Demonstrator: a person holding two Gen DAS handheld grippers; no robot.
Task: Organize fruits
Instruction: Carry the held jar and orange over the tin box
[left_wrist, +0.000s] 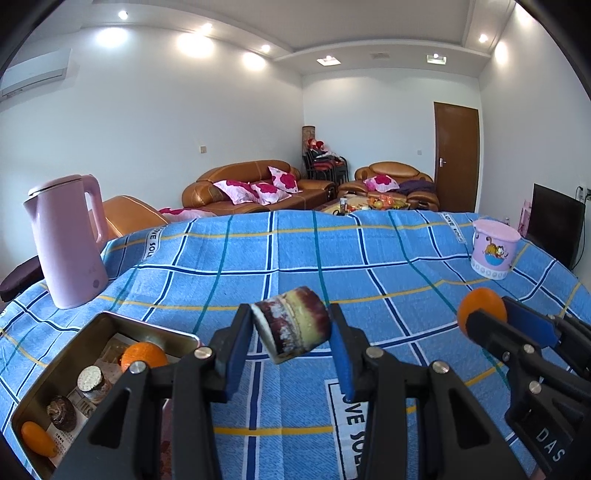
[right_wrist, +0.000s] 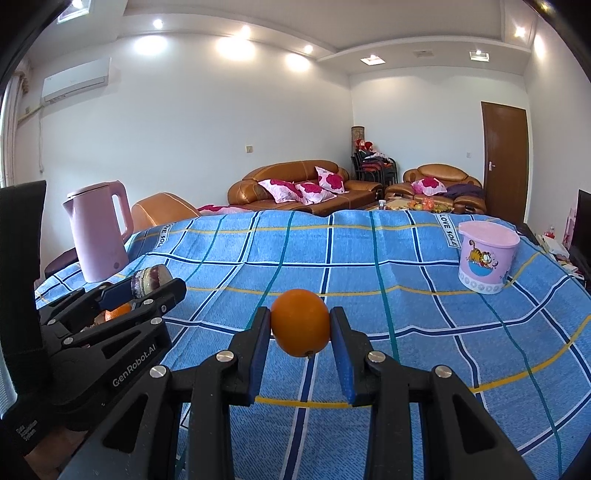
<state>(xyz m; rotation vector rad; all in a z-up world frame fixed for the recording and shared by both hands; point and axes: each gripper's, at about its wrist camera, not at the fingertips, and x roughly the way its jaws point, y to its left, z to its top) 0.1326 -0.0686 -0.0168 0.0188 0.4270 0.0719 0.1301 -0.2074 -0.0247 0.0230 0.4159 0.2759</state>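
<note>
My left gripper (left_wrist: 291, 332) is shut on a short piece of sugarcane (left_wrist: 293, 325) with purple skin and a pale cut end, held above the blue checked cloth. My right gripper (right_wrist: 300, 328) is shut on an orange (right_wrist: 301, 322), also lifted off the cloth. In the left wrist view the right gripper (left_wrist: 484, 314) and its orange (left_wrist: 480, 306) show at the right. At the lower left lies a metal tray (left_wrist: 29, 402) holding an orange (left_wrist: 142, 355), two more sugarcane pieces (left_wrist: 90, 380) and a small orange fruit (left_wrist: 37, 437).
A pink kettle (left_wrist: 70, 240) stands at the table's far left. A pink cartoon bucket (right_wrist: 485, 258) stands at the far right. The blue checked tablecloth (right_wrist: 369, 258) stretches between them. Sofas and a door lie beyond the table.
</note>
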